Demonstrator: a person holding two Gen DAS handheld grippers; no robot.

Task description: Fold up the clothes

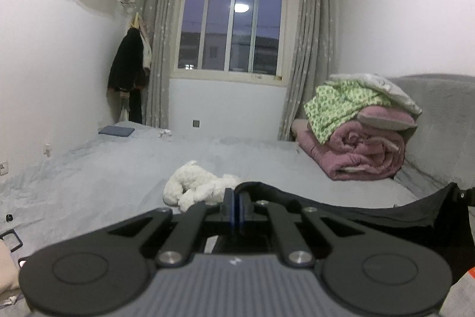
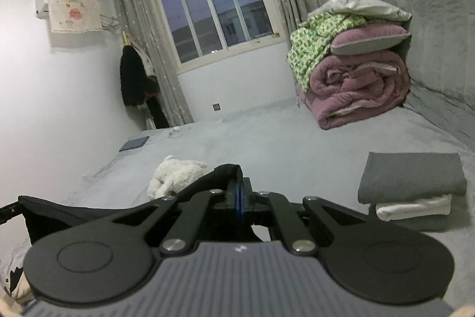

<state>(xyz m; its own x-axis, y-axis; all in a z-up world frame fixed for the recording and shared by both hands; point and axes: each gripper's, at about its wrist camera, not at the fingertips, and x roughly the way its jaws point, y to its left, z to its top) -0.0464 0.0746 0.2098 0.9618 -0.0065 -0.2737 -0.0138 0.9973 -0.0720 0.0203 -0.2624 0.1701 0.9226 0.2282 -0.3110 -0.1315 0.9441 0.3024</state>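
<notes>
A wide bed with a pale grey cover fills the room, running to a wall with a window between grey curtains. Both claws are pressed together on a black garment stretched above the bed between them — the left gripper pinches one edge, the right gripper the other. A white plush toy lies just beyond. Rolled pink and green bedding is piled against the grey headboard, and a stack of folded clothes sits at the right.
</notes>
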